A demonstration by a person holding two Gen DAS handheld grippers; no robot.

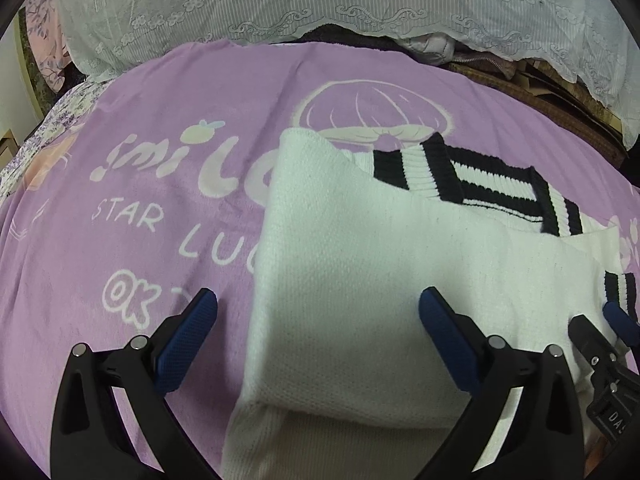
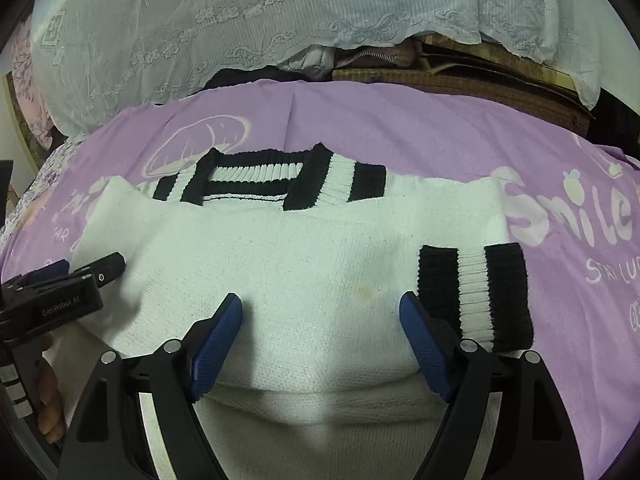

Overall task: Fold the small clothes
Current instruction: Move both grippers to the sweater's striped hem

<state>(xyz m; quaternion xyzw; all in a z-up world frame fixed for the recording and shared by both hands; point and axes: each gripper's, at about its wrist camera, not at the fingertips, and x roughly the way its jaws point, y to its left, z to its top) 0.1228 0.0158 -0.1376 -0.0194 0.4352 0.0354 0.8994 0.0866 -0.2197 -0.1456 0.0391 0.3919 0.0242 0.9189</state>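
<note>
A white knitted sweater (image 1: 360, 240) with black-and-white striped ribbing lies folded on a purple printed blanket (image 1: 140, 180). My left gripper (image 1: 318, 296) is open wide over the sweater's left edge, one finger above the blanket, the other above the knit. In the right wrist view the sweater (image 2: 300, 248) shows its striped collar (image 2: 256, 176) at the back and a sleeve folded across the body, its striped cuff (image 2: 476, 292) at the right. My right gripper (image 2: 321, 299) stands open above the folded front, with nothing pinched. Each gripper shows in the other's view: right gripper (image 1: 600, 340), left gripper (image 2: 80, 280).
A white lace cover (image 1: 280, 0) drapes over a pile along the back of the blanket. Brown woven mats and cardboard (image 1: 540, 92) lie at the back right. A person's hand (image 2: 48, 400) holds the left gripper's handle at the left edge.
</note>
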